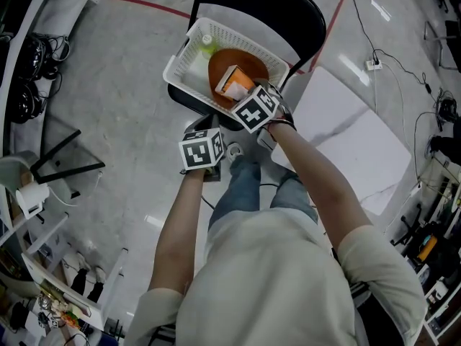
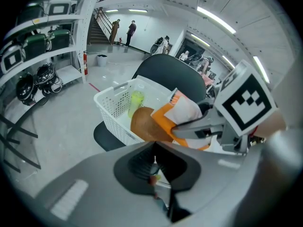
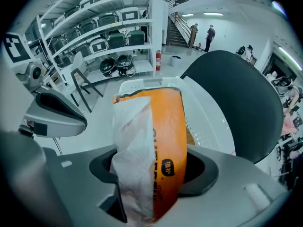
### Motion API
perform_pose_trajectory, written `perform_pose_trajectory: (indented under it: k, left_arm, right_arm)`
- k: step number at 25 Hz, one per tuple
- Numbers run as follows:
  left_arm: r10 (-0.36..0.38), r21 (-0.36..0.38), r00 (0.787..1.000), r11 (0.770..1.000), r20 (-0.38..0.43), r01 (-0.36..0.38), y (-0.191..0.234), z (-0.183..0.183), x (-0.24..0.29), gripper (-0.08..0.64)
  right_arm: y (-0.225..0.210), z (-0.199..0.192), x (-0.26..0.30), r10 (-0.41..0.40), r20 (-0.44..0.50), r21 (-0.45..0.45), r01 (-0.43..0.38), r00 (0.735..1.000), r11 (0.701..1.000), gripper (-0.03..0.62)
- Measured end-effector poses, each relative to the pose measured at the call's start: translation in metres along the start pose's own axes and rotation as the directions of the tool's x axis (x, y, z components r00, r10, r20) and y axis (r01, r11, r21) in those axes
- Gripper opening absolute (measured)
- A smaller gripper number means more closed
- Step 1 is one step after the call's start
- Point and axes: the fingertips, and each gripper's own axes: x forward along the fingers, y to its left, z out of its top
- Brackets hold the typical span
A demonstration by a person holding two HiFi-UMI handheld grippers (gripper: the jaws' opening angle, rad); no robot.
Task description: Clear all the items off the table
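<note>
1. Your right gripper [image 1: 246, 96] has its jaws held wide around an orange and white tissue pack [image 3: 161, 141], with the pads pressed on its sides. The pack stands up out of the jaws.
2. That pack hangs over the white basket [image 1: 189, 49], just above a brown dish [image 1: 230, 62] that lies inside it. I cannot tell whether the two touch.
3. A green bottle [image 1: 207, 45] lies in the far end of the basket, next to the dish.
4. The basket sits on the seat of a black chair [image 1: 288, 13].
5. Your left gripper [image 2: 155, 164] has its jaws closed together with nothing between them. It sits near the front edge of the chair, beside your right gripper (its marker cube fills the right of the left gripper view).
6. The white table [image 1: 346, 135] is to your right, beside the chair.
</note>
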Motion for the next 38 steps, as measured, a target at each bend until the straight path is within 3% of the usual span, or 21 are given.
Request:
perform_pose_trajectory:
  k: [2,6,17,24,27,30,32,34,38]
  left_arm:
    - [0.001,-0.003,1.000,1.000,0.000,-0.001,0.000,-0.002,-0.001,0.009]
    - [0.005,-0.006,1.000,1.000,0.000,-0.005,0.000,-0.004,-0.002,0.009]
    - [0.000,0.005,1.000,1.000,0.007,0.000,-0.006,-0.005,-0.006,0.009]
    - [-0.010,0.019,1.000,1.000,0.016,0.010,-0.012,-0.005,-0.010,0.009]
    - [-0.015,0.025,1.000,1.000,0.017,0.014,-0.017,-0.006,-0.010,0.009]
    - [-0.020,0.035,1.000,0.999,0.022,0.019,-0.022,-0.006,-0.012,0.009]
    - [-0.022,0.039,0.999,0.999,0.026,0.021,-0.025,-0.007,-0.015,0.009]
    - [-0.023,0.044,0.999,0.999,0.029,0.022,-0.027,-0.008,-0.018,0.009]
    - [-0.027,0.053,0.999,0.998,0.031,0.025,-0.031,-0.010,-0.022,0.009]
  right_arm:
    - [0.000,0.000,0.000,0.002,0.008,0.017,-0.002,1.000,1.000,0.321]
    - [-0.001,0.004,0.000,0.012,0.057,0.062,-0.015,0.998,0.998,0.426]
    - [0.002,-0.005,-0.008,-0.002,0.080,0.084,-0.004,0.997,0.996,0.426]
    - [0.000,-0.011,-0.014,-0.025,0.087,0.100,0.016,0.996,0.995,0.385]
    - [-0.001,-0.013,-0.019,-0.037,0.092,0.097,0.028,0.995,0.995,0.350]
    - [0.002,-0.013,-0.027,-0.028,0.103,0.105,0.018,0.994,0.994,0.267]
    - [0.003,-0.013,-0.033,-0.039,0.112,0.127,0.024,0.993,0.992,0.170]
    - [0.001,-0.015,-0.039,-0.069,0.123,0.154,0.049,0.990,0.987,0.009]
    - [0.001,-0.016,-0.047,-0.088,0.140,0.171,0.064,0.986,0.983,-0.002]
